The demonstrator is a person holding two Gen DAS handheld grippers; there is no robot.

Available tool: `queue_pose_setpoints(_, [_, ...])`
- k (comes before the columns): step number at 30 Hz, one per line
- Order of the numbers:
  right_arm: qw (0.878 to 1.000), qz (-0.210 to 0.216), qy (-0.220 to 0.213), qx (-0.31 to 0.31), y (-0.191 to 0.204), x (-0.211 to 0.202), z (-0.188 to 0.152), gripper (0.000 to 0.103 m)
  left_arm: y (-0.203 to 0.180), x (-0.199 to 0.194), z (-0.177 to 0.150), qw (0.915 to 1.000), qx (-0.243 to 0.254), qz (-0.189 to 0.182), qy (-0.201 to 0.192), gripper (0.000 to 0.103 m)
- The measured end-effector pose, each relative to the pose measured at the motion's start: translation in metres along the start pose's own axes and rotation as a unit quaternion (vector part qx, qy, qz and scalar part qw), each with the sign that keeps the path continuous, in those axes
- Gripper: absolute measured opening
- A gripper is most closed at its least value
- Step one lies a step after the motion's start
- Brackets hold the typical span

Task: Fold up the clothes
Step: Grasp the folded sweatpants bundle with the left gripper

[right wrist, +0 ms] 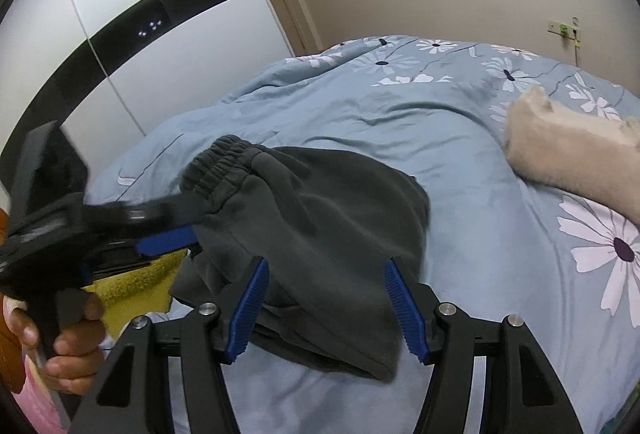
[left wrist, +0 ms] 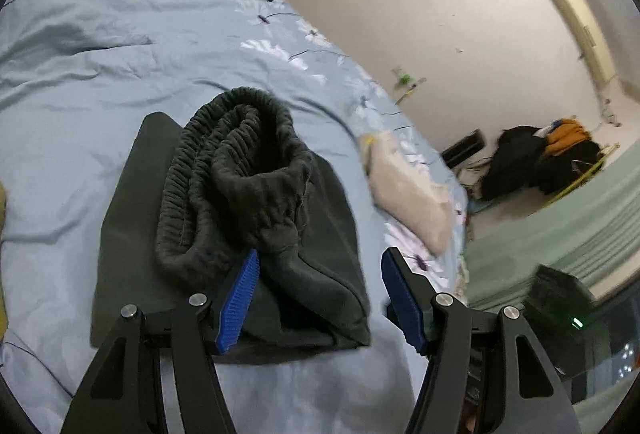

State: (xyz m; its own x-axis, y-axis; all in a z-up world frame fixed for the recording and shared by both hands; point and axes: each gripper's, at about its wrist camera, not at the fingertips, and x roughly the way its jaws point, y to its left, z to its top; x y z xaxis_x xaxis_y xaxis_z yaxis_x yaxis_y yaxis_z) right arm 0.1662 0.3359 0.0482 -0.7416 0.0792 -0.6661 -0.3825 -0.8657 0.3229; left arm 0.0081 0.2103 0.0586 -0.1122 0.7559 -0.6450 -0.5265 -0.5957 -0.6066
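A dark grey pair of sweatpants (left wrist: 256,201) lies folded on the blue floral bedspread (left wrist: 100,73), its elastic waistband bunched on top. My left gripper (left wrist: 320,298) hovers open over the garment's near edge; its blue pads (left wrist: 240,298) stand wide apart and grip nothing. In the right wrist view the same sweatpants (right wrist: 320,226) lie under and between the pads of my open right gripper (right wrist: 326,310), which do not press on the cloth. The left gripper (right wrist: 188,224), blurred and held by a hand (right wrist: 68,346), sits beside the waistband (right wrist: 216,161).
A beige fluffy cloth (right wrist: 568,153) lies on the bedspread (right wrist: 400,113) to the right, and a yellow cloth (right wrist: 132,290) lies at the left under the left gripper. A white wardrobe (right wrist: 140,13) stands behind. Clothes (left wrist: 532,161) are piled on the floor by the wall.
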Motion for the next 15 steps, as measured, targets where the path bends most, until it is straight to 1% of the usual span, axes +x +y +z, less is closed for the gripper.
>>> queue_pose_setpoints(2, [1.0, -0.003, -0.003, 0.014, -0.007, -0.003, -0.002, 0.064, 0.006, 0.008, 0.005, 0.9997, -0.023, 0.012, 0.002, 0.061])
queue_pose_setpoints(3, [1.0, -0.003, -0.004, 0.021, -0.011, -0.005, -0.003, 0.064, 0.008, 0.01, 0.006, 0.9993, -0.029, 0.026, 0.001, 0.05])
queue_pose_setpoints(4, [1.0, -0.003, -0.005, 0.028, -0.015, -0.006, -0.004, 0.064, 0.01, 0.011, 0.007, 0.9987, -0.033, 0.04, 0.0, 0.042])
queue_pose_setpoints(5, [0.999, -0.002, -0.004, 0.035, -0.017, -0.006, -0.006, 0.064, 0.012, 0.012, 0.008, 0.9978, -0.037, 0.054, -0.002, 0.025])
queue_pose_setpoints(6, [0.999, -0.001, -0.004, 0.042, -0.02, -0.006, -0.007, 0.064, 0.013, 0.013, 0.009, 0.9968, -0.042, 0.068, -0.003, 0.013])
queue_pose_setpoints(7, [0.999, 0.001, -0.003, 0.048, -0.022, -0.006, -0.008, 0.064, 0.014, 0.013, 0.008, 0.9966, -0.044, 0.069, -0.006, 0.013])
queue_pose_setpoints(9, [0.998, 0.005, -0.003, 0.057, -0.025, -0.007, -0.009, 0.064, 0.015, 0.01, 0.004, 0.9965, -0.049, 0.067, -0.012, 0.008])
queue_pose_setpoints(10, [0.998, 0.005, -0.004, 0.059, -0.025, -0.008, -0.01, 0.064, 0.016, 0.009, 0.002, 0.9964, -0.051, 0.066, -0.015, 0.007])
queue_pose_setpoints(13, [0.998, 0.007, -0.011, 0.059, -0.027, -0.013, -0.01, 0.064, 0.012, -0.009, -0.006, 0.9978, -0.037, 0.044, -0.033, 0.006])
queue_pose_setpoints(15, [0.998, 0.018, -0.02, 0.057, -0.026, -0.019, -0.01, 0.064, 0.01, -0.023, -0.013, 0.9983, -0.024, 0.029, -0.045, 0.006])
